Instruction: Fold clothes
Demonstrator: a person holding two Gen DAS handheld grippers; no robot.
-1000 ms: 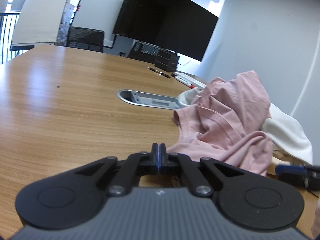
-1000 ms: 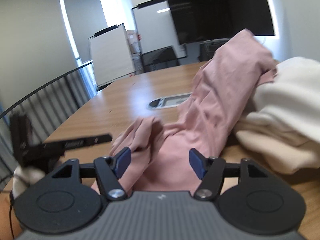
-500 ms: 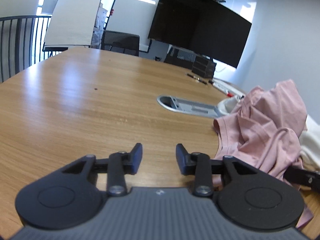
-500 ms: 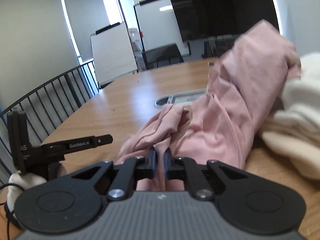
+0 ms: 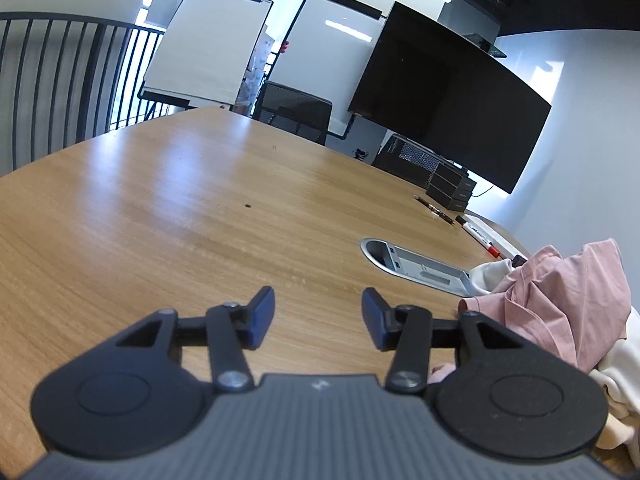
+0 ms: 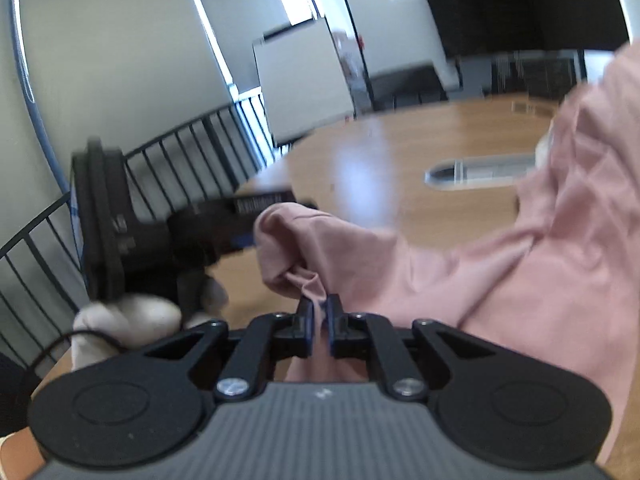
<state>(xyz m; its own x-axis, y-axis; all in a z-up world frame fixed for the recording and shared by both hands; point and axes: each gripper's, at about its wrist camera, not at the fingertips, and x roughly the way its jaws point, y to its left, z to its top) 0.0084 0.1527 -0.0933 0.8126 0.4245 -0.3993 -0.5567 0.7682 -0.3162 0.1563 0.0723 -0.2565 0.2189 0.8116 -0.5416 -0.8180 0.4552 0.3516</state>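
Observation:
A crumpled pink garment (image 5: 560,300) lies at the right of the wooden table (image 5: 160,220), on top of a cream garment (image 5: 624,368). My left gripper (image 5: 318,316) is open over bare wood, left of the pink cloth, holding nothing. In the right wrist view my right gripper (image 6: 319,322) is shut on a fold of the pink garment (image 6: 500,264), which rises from its jaws and stretches to the right. The left gripper (image 6: 224,232) shows there as a dark shape at the left, held by a hand (image 6: 124,320), its fingers close to the bunched cloth.
A metal cable hatch (image 5: 416,266) is set into the table's middle. Markers and pens (image 5: 476,234) lie near stacked black boxes (image 5: 450,188) at the far side. A railing (image 5: 60,80), whiteboards, a chair and a large dark screen (image 5: 444,104) stand beyond.
My left gripper opened, let go of the pink cloth and drew away left. My right gripper closed on a fold of the pink garment and lifted it.

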